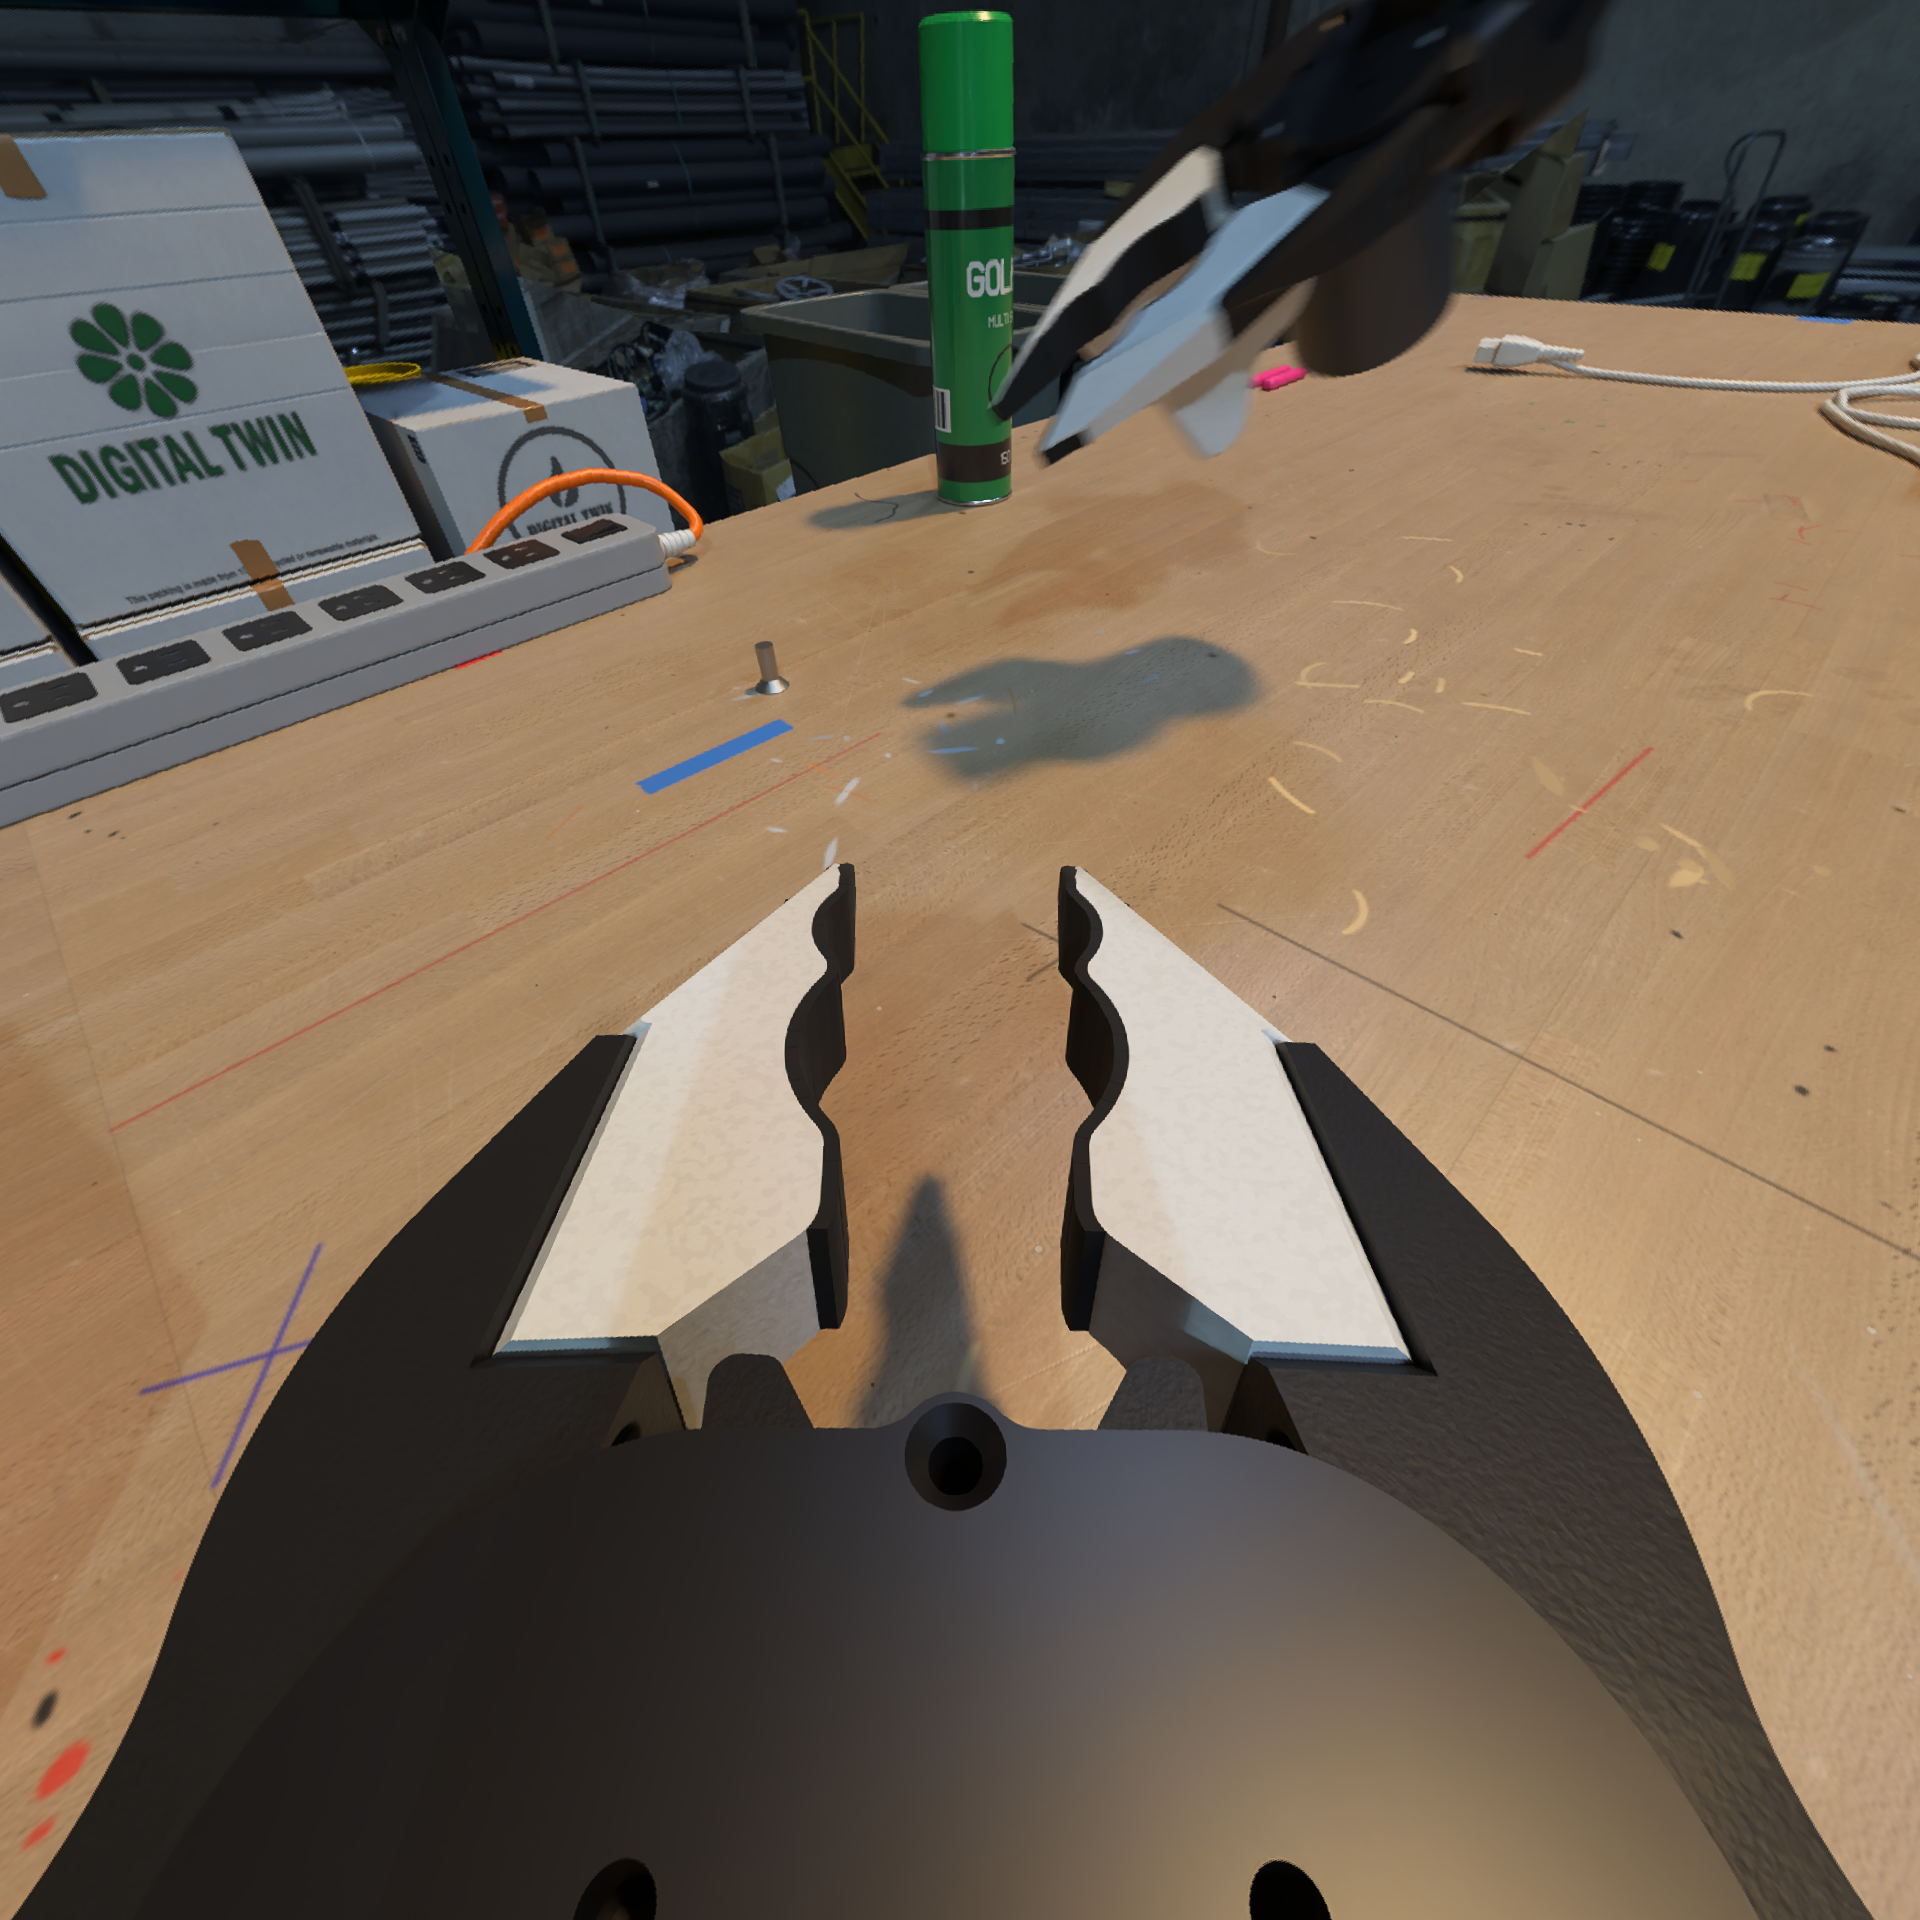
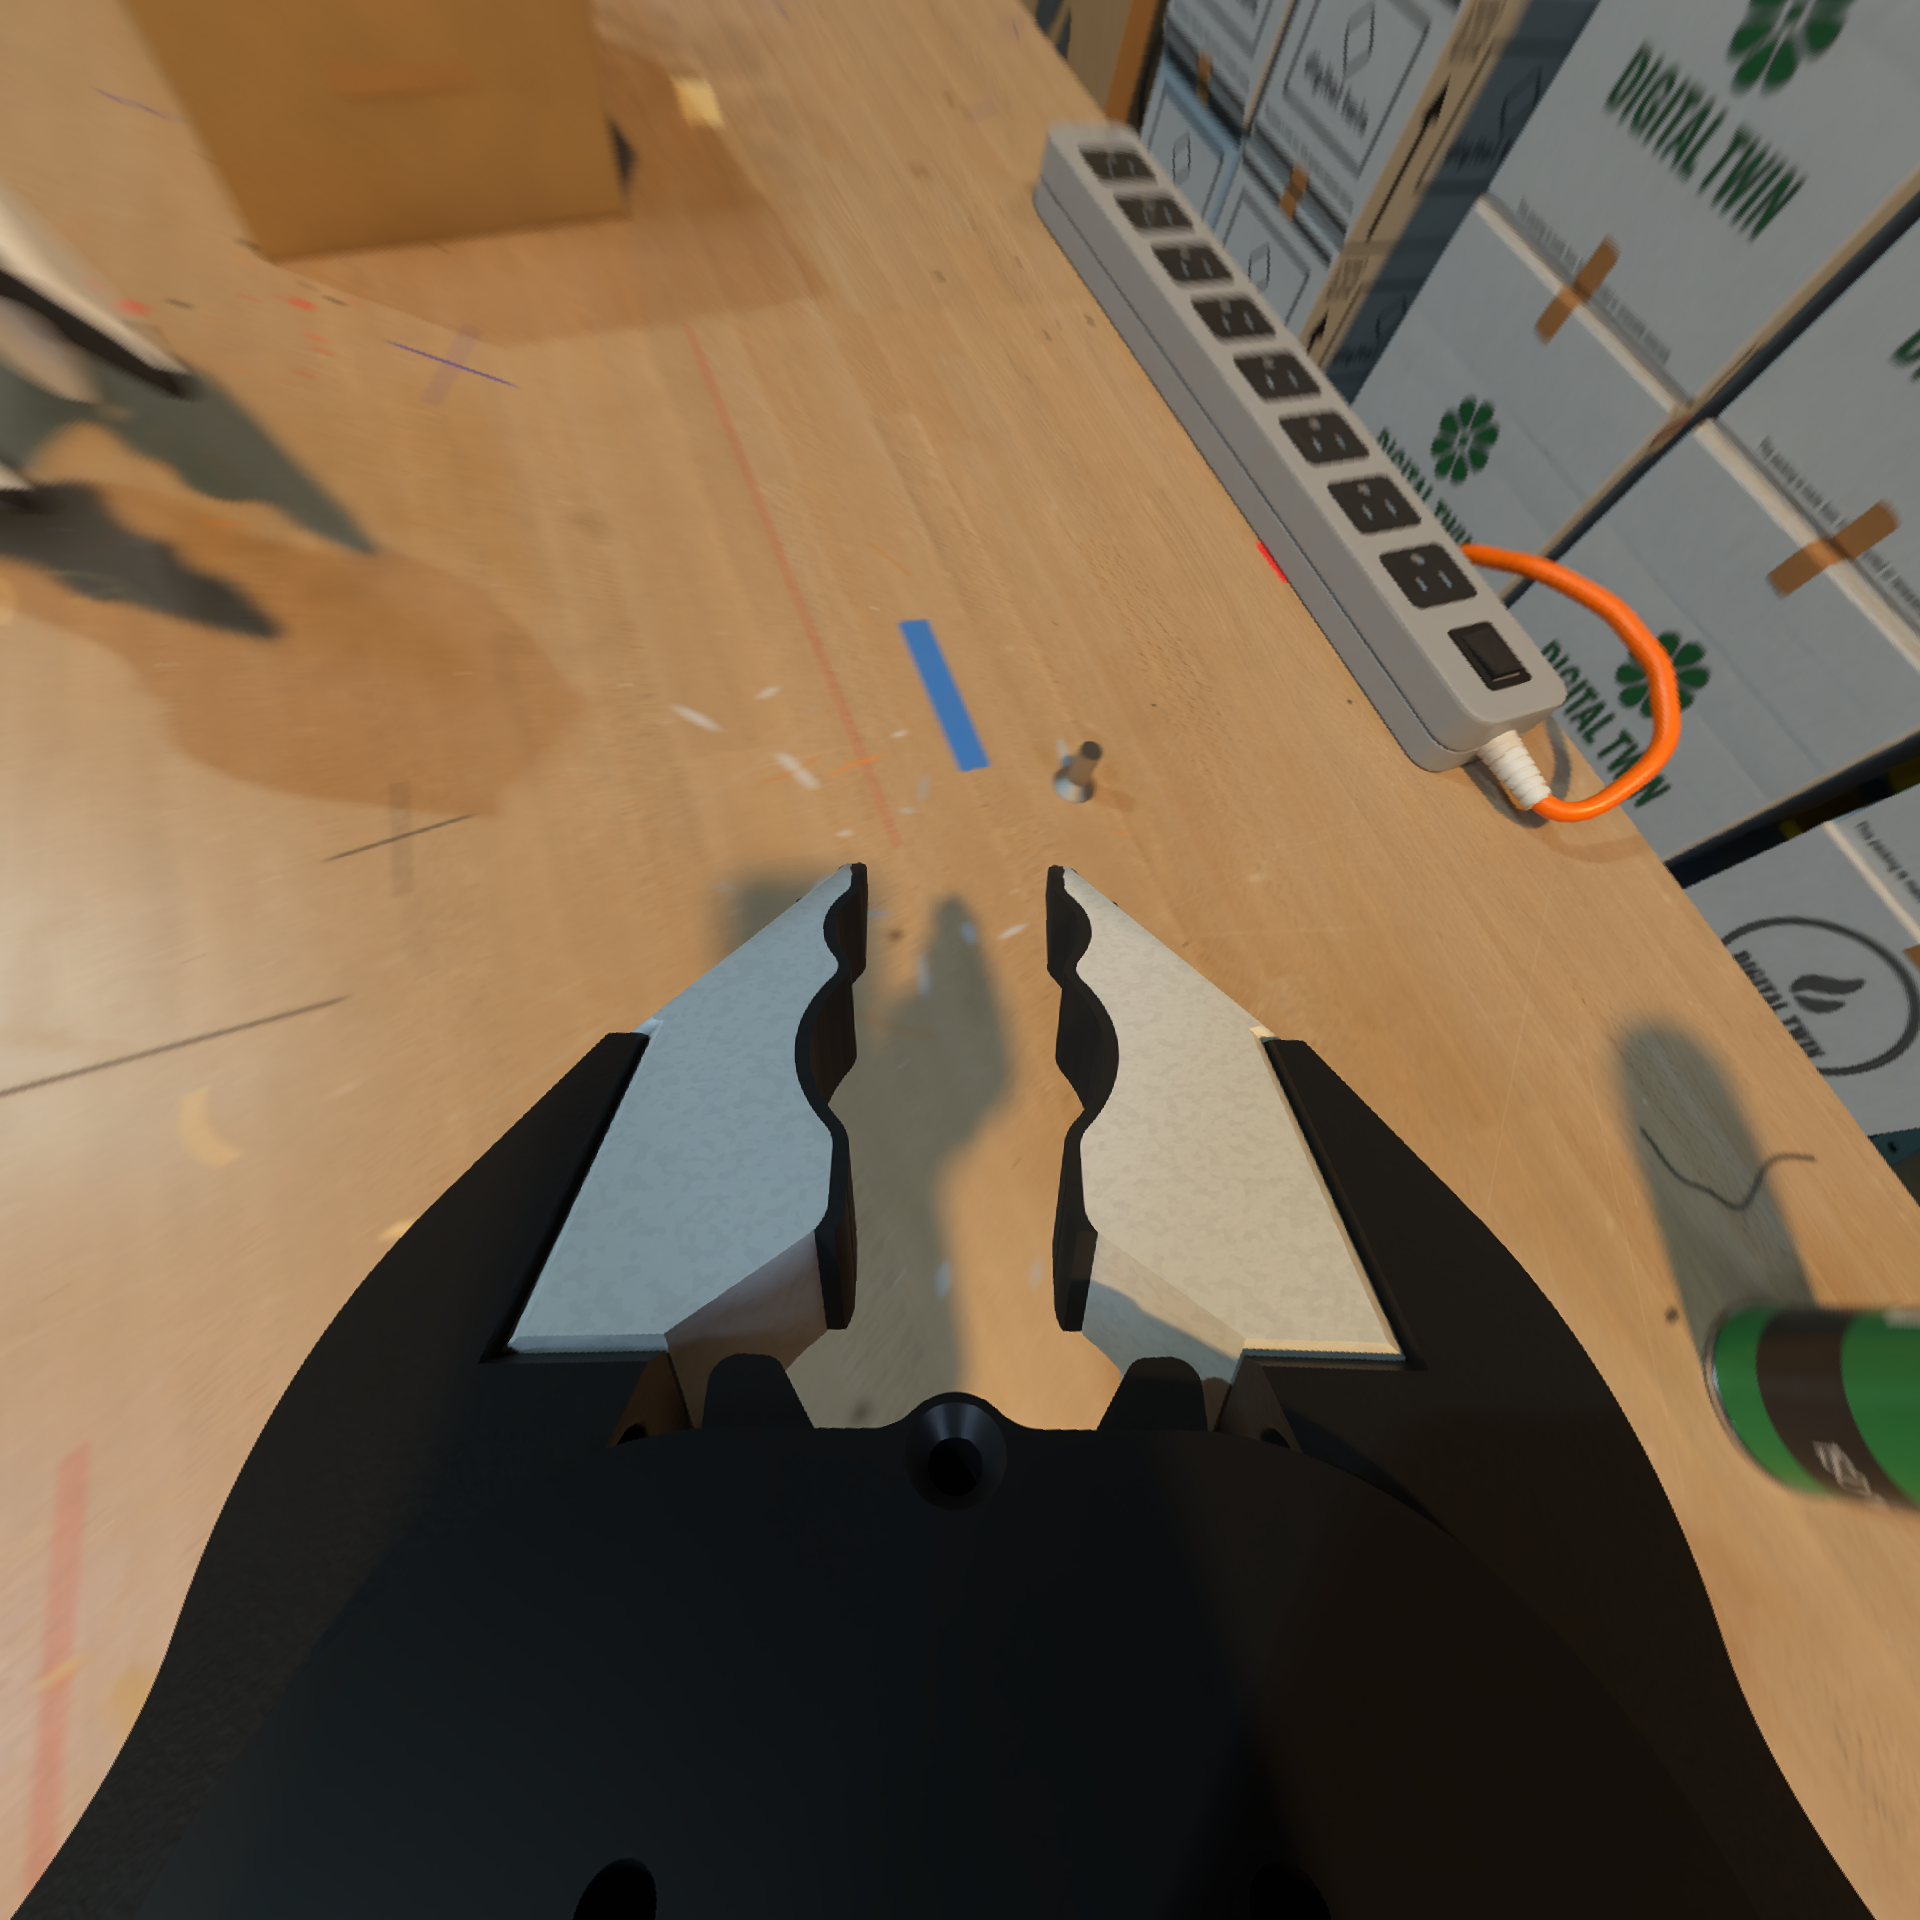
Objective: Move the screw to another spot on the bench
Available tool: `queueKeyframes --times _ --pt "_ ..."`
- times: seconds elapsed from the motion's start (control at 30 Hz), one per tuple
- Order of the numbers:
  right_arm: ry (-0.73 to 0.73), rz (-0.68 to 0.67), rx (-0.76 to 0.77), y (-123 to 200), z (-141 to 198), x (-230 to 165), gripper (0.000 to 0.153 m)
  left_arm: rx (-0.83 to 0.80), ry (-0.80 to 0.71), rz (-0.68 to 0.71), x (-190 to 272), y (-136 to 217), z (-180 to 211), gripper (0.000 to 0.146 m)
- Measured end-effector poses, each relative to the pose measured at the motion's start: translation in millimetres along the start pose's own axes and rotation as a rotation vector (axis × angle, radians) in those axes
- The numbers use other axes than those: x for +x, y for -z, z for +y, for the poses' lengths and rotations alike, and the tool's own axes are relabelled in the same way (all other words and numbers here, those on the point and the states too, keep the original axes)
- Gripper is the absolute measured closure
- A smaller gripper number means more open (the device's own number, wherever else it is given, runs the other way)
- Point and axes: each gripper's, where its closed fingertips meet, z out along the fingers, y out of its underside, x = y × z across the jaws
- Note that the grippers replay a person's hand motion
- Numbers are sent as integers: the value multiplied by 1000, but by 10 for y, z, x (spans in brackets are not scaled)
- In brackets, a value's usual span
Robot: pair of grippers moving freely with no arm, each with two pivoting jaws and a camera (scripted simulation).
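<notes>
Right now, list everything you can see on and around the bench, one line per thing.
screw: one, silver, standing head-down on the bench beside the blue tape.
blue tape strip: one, blue, flat on the bench.
power strip: one, grey, along the bench edge, orange cable looped at its end.
spray can: one, green, upright near the far edge.
printed boxes: several, white with green marks, behind the power strip.
cardboard box: one, brown, on the bench.
white cord: one, white, far right.
pink item: one, small, too small to identify.
bench: one, scuffed light wood.
left gripper: open, empty, above the bench.
right gripper: open, empty, short of the screw.
</notes>
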Motion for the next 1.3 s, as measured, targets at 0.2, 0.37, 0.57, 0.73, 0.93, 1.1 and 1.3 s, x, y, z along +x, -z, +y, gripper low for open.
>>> queueKeyframes --times 0.2,0.37,0.57,0.73,0.93,1.1,1.3 --pt "-73 -38 -187 -1051 175 481 118 3 -9 -18 -29 27 -14 106" --pt "-87 -100 -280 -1368 238 462 118 3 2 -12 -41 26 -1 106" --pt "-46 -95 -347 -1424 307 438 145 -2 29 3 -51 12 29 106" --pt "15 -80 -261 -1243 115 380 145 -2 23 1 -46 14 23 106" --pt "85 -202 -14 -95 -307 -482 145 23 16 -7 -54 30 -25 106" --pt "124 -195 -128 457 291 -1196 145 32 12 -5 -43 24 -39 107" --pt "72 -177 -281 455 1055 -1523 145 30 4 -8 -26 21 -47 108"
